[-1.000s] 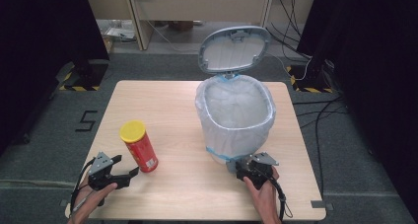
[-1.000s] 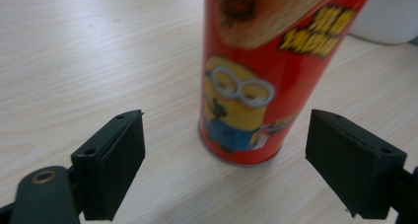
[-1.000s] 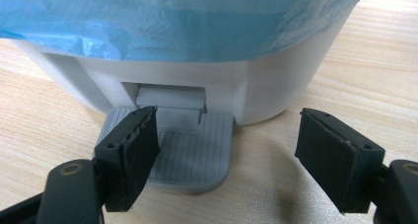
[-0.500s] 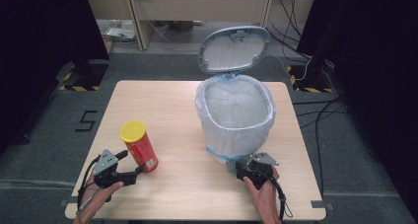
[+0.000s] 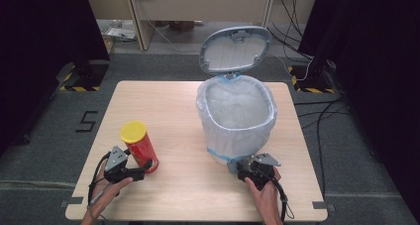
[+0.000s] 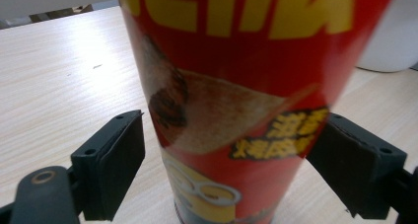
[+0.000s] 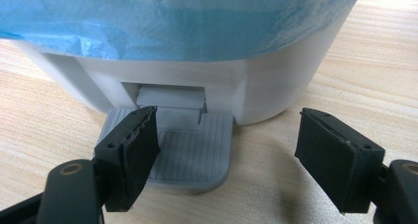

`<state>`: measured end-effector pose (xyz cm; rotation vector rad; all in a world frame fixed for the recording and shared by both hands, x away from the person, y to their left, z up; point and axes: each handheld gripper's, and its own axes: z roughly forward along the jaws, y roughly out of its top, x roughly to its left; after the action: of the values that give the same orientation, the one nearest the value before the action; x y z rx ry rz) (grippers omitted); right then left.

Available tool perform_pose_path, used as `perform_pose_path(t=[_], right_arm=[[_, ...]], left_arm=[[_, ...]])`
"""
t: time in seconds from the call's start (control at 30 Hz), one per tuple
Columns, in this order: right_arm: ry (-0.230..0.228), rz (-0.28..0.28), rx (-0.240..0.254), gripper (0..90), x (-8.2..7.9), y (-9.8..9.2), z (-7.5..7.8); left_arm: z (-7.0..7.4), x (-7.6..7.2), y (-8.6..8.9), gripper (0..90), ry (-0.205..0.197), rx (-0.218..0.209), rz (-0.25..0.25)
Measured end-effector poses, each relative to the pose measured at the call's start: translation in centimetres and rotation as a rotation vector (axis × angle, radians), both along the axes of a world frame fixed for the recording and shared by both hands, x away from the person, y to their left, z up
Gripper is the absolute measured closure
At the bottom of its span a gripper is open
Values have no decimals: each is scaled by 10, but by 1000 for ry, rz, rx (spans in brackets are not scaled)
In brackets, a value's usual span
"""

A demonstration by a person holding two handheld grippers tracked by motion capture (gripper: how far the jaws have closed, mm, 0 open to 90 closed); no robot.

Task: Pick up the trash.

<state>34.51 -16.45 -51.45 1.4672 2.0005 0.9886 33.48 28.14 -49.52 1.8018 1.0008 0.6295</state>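
A red crisp can [image 5: 140, 148] with a yellow lid stands upright at the table's front left. My left gripper [image 5: 145, 168] is open, with its jaws on either side of the can's [image 6: 236, 110] lower half; a thin gap shows at the left pad [image 6: 121, 160]. A white pedal bin [image 5: 237, 121] with a pale blue liner stands at the right, its grey lid [image 5: 235, 49] raised. My right gripper [image 5: 238, 166] is at the bin's foot, jaws apart. In the right gripper view its left fingertip [image 7: 130, 155] lies on the grey ribbed pedal [image 7: 192, 155].
The wooden table [image 5: 168, 106] has bare room at the back left and in the middle. The bin's base [image 7: 276, 86] fills the space just ahead of my right gripper [image 7: 229, 150]. Dark curtains and floor cables surround the table.
My left gripper has slid right towards the can, and its jaws now stand around the can's base. The right gripper, the bin and its lid have not moved.
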Motion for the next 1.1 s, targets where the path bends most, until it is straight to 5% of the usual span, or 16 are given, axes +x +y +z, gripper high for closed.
perform_pose_path(t=[0.5, 0.67, 1.1], right_arm=[[0, 5, 9, 244, 0, -1, -1], [-1, 3, 10, 244, 0, -1, -1], [0, 3, 11, 244, 0, -1, -1]], left_arm=[[0, 9, 0, 241, -41, 2, -6], [12, 9, 1, 242, -18, -50, 5], [51, 10, -18, 242, -15, -84, -30]])
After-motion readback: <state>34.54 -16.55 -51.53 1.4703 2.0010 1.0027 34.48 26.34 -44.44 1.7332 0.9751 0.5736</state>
